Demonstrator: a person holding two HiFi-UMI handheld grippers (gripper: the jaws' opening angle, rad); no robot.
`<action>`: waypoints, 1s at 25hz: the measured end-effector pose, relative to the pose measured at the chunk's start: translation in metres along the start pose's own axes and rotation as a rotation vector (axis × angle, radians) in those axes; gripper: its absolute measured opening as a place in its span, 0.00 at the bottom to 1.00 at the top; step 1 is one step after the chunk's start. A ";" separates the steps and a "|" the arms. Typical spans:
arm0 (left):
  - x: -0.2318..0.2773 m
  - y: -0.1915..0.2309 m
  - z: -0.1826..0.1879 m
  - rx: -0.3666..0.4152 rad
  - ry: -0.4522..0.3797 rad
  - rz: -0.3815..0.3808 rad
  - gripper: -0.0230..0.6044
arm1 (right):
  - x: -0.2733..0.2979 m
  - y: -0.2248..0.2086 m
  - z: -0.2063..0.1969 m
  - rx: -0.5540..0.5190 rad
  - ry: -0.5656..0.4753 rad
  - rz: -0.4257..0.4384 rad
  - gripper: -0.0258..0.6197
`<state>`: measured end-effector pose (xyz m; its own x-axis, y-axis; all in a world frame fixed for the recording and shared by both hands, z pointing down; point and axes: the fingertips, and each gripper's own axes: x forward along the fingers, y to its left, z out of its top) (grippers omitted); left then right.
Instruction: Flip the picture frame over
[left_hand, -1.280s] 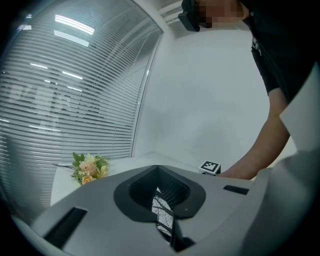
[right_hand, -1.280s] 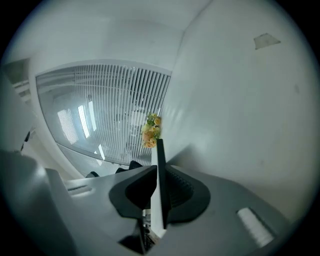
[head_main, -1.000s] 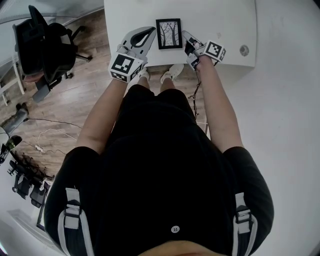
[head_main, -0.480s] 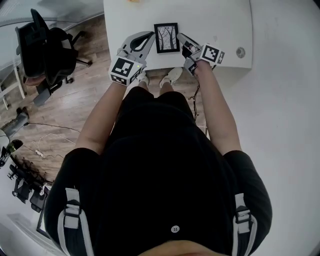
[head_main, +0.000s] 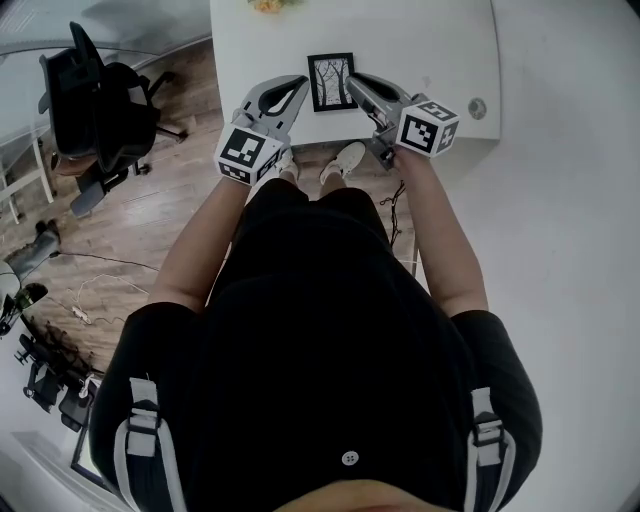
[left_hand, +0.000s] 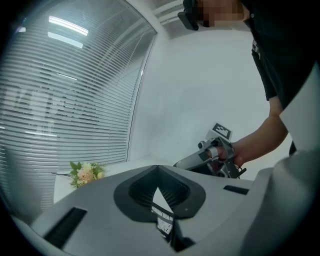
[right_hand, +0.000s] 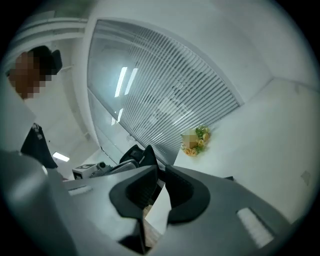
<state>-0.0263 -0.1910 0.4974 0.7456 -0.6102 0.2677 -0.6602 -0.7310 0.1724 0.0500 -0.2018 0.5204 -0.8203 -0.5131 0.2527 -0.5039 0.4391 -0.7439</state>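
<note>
The black picture frame (head_main: 331, 82) lies flat on the white table (head_main: 430, 50), its tree picture facing up. My left gripper (head_main: 300, 82) hovers just left of the frame, shut and holding nothing. In the left gripper view a strip of the frame (left_hand: 162, 222) shows through the gap under its closed tips (left_hand: 158, 167). My right gripper (head_main: 352, 79) is raised over the frame's right edge, shut and holding nothing. In the right gripper view (right_hand: 159, 170) only table and wooden floor show between the jaws.
A small bunch of flowers (head_main: 268, 5) lies at the table's far edge. A round grommet (head_main: 477, 106) sits at its right end. A black office chair (head_main: 100, 100) stands on the wooden floor to the left. The person's shoes (head_main: 345, 155) are under the near edge.
The right gripper has risen from beside the frame's lower right corner to above its right edge and rolled, so its marker cube faces up. The left gripper lifted slightly. The frame stays flat.
</note>
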 end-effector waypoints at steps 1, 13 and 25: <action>-0.002 -0.003 0.004 0.003 -0.004 -0.003 0.05 | -0.003 0.009 0.001 -0.053 0.007 -0.002 0.12; -0.018 -0.035 0.052 0.057 -0.066 -0.048 0.05 | -0.038 0.092 0.037 -0.564 -0.119 -0.077 0.07; -0.018 -0.053 0.106 0.104 -0.171 -0.066 0.05 | -0.052 0.119 0.070 -0.700 -0.220 -0.134 0.06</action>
<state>0.0046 -0.1738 0.3832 0.7971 -0.5967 0.0925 -0.6034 -0.7932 0.0826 0.0516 -0.1749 0.3758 -0.7037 -0.6986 0.1293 -0.7105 0.6919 -0.1286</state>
